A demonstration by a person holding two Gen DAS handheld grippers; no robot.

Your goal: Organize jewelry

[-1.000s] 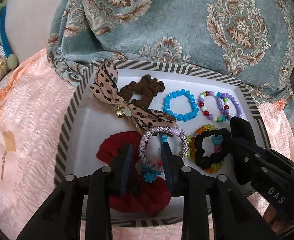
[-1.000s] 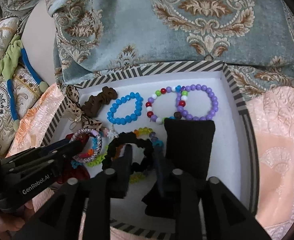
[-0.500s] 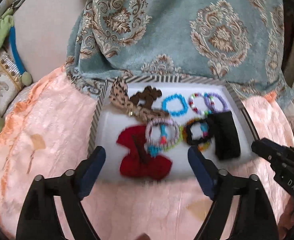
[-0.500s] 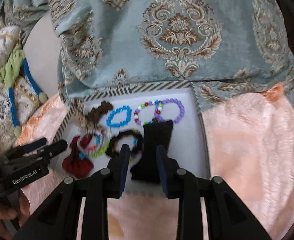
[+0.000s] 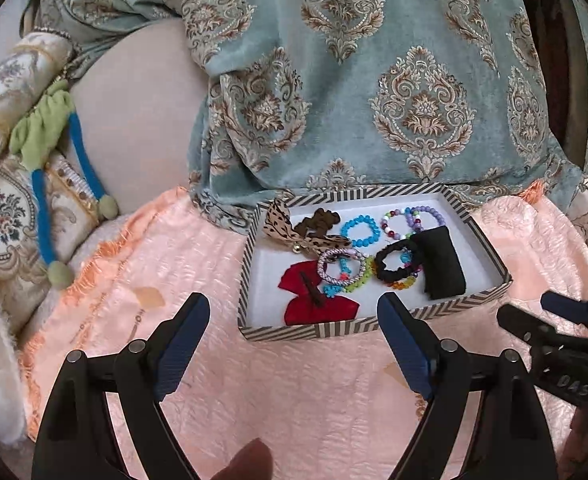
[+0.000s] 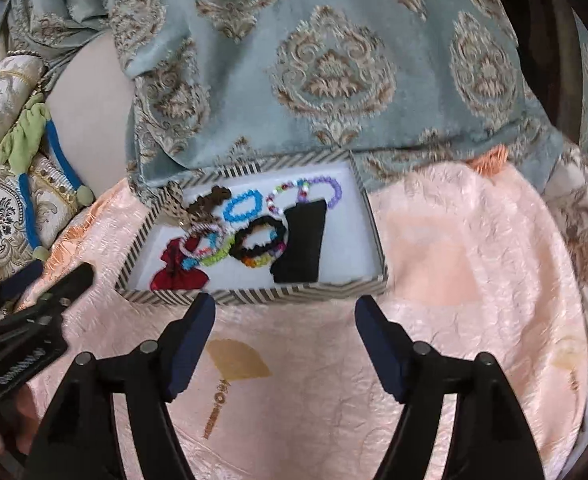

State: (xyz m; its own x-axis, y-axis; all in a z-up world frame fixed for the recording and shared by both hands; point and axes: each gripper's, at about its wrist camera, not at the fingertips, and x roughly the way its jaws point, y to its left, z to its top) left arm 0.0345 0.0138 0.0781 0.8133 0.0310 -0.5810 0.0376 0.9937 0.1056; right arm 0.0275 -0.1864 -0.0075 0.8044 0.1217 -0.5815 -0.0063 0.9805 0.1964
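Both tongs hang released over the peach crinkled cloth (image 5: 294,380), holding nothing: the left gripper (image 5: 294,320) and the right gripper (image 6: 285,320) each gape wide, just short of the striped-rim shallow white box (image 5: 373,322). Inside it lie a red fabric bow (image 5: 313,304), a blue bead bracelet (image 5: 361,231), a black scrunchie (image 5: 393,266) and a folded black cloth (image 5: 441,264).

Soft, even daylight with faint shadows; fisheye bending and dark corners throughout, the right-wrist view perhaps motion-blurred.
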